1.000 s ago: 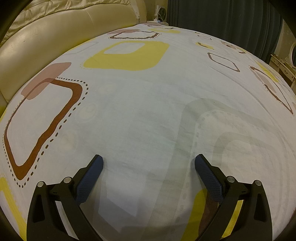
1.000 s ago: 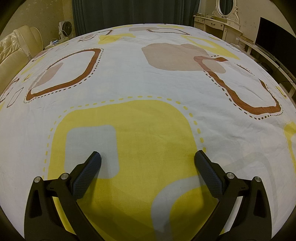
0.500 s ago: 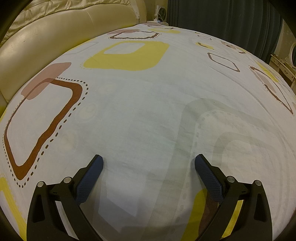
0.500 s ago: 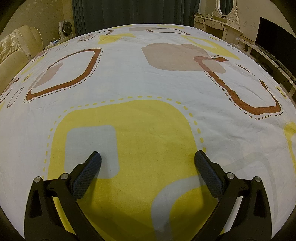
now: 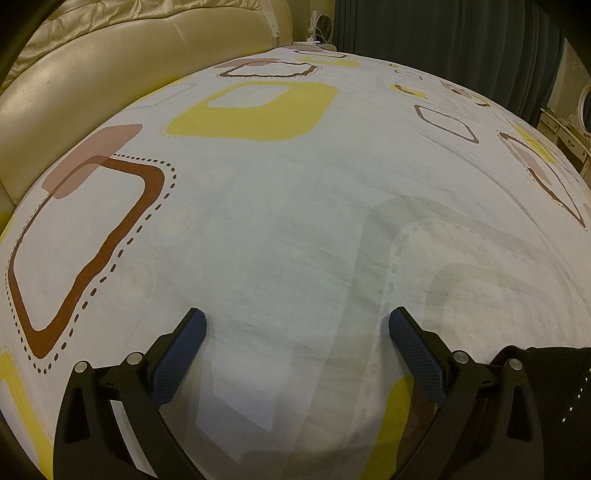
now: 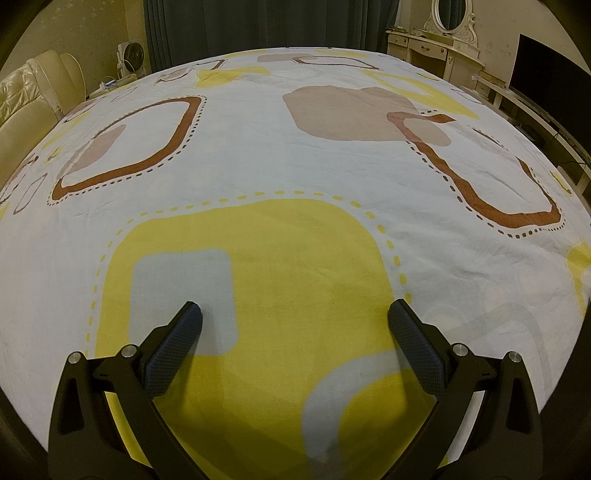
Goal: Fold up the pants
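A piece of black fabric with small bright dots (image 5: pixel 554 391) shows at the lower right edge of the left wrist view, partly behind the gripper's right finger; I cannot tell if it is the pants. My left gripper (image 5: pixel 297 321) hovers open over the patterned bed sheet (image 5: pixel 295 203) with nothing between its fingers. My right gripper (image 6: pixel 295 314) is open too, above a yellow patch of the same sheet (image 6: pixel 295 166). No pants appear in the right wrist view.
A cream padded headboard (image 5: pixel 110 74) borders the bed on the left. Dark curtains (image 5: pixel 443 33) and a small fan (image 6: pixel 127 55) stand beyond the far edge. A dressing table with a mirror (image 6: pixel 436 40) and a dark screen (image 6: pixel 550 85) sit at the right.
Black dotted fabric has come into the lower right corner of the left wrist view. Neither gripper has moved, and both stay open.
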Available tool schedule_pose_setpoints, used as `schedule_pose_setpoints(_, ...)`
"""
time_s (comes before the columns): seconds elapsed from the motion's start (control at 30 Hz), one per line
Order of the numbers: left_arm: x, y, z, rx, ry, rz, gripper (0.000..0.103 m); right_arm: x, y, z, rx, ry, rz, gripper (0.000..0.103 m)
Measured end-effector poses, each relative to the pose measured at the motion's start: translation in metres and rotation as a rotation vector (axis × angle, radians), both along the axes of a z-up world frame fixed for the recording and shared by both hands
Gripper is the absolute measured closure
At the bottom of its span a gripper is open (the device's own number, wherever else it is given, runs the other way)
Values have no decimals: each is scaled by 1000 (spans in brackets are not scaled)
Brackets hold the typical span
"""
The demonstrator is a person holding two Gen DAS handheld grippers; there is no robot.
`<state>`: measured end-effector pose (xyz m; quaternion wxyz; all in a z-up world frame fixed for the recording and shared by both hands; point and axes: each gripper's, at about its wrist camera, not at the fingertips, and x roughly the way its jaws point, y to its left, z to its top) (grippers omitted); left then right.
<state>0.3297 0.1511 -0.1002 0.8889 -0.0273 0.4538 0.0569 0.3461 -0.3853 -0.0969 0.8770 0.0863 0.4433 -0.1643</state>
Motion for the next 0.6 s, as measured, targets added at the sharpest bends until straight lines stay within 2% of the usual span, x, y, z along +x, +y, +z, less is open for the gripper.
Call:
schedule_pose_setpoints(0.4,-1,0,1,3,-1,2,4,2,2,-1,-14,15,1,2)
schedule_pose_setpoints(0.53,2,3,2,-10,2,14,4,22,-1,4,-16,26,39,2)
schedule_pose_setpoints(0.57,3,4,4,5,-5,31,4,30,-5,8,3,15,58,2)
schedule_pose_setpoints(0.6,2,4,10,59,-31,72,4,36,-8,13,10,2,72,2)
